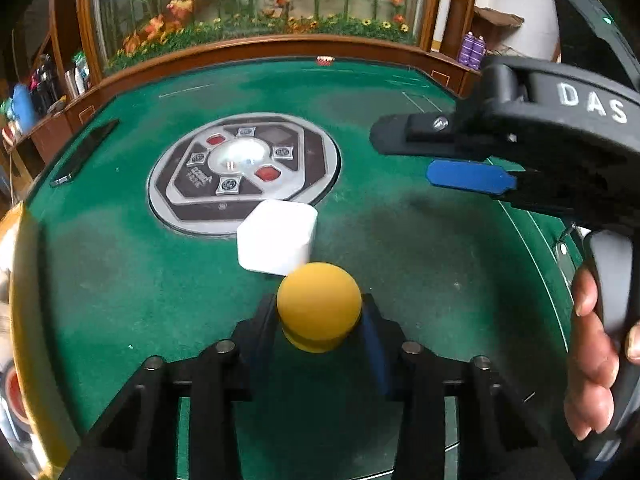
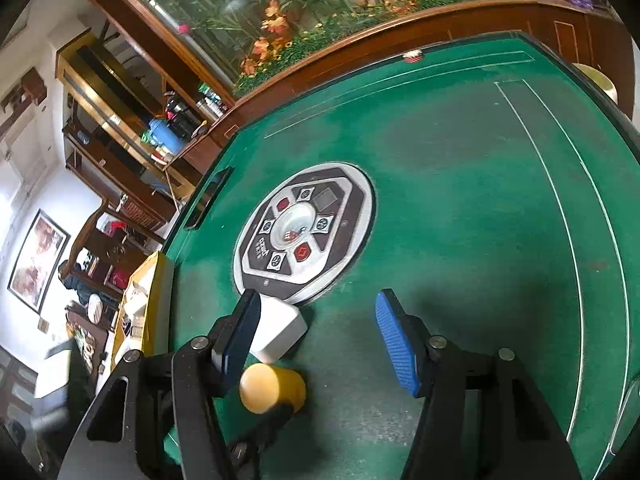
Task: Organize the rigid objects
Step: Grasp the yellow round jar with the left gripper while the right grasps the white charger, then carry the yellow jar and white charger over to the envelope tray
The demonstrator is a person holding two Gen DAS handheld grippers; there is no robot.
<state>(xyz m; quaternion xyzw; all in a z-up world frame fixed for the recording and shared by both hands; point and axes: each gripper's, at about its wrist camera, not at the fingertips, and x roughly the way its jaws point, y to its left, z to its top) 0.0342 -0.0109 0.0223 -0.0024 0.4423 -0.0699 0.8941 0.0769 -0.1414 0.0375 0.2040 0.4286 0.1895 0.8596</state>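
Left gripper [image 1: 320, 320] clamped on the yellow cylinder [image 1: 319, 310], held at its curved sides just above the green felt desk [image 1: 440, 280], just beside the white cube [image 1: 276, 242]. Probably light, stiff, smooth; liable to roll or slip, so best gripped mid-length. Right gripper [image 2: 320, 340] spread wide, holding nothing. Right wrist view alone reveals cylinder's flat end [image 2: 256, 388] and yellow bin [image 2: 154, 308] off desk edge.

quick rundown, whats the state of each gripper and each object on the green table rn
left gripper: shut on the yellow piece
yellow piece: held between the left fingers, close to the white block
white block: resting on the green table, free, overlapping the edge of the round centre panel
right gripper: open, holding nothing
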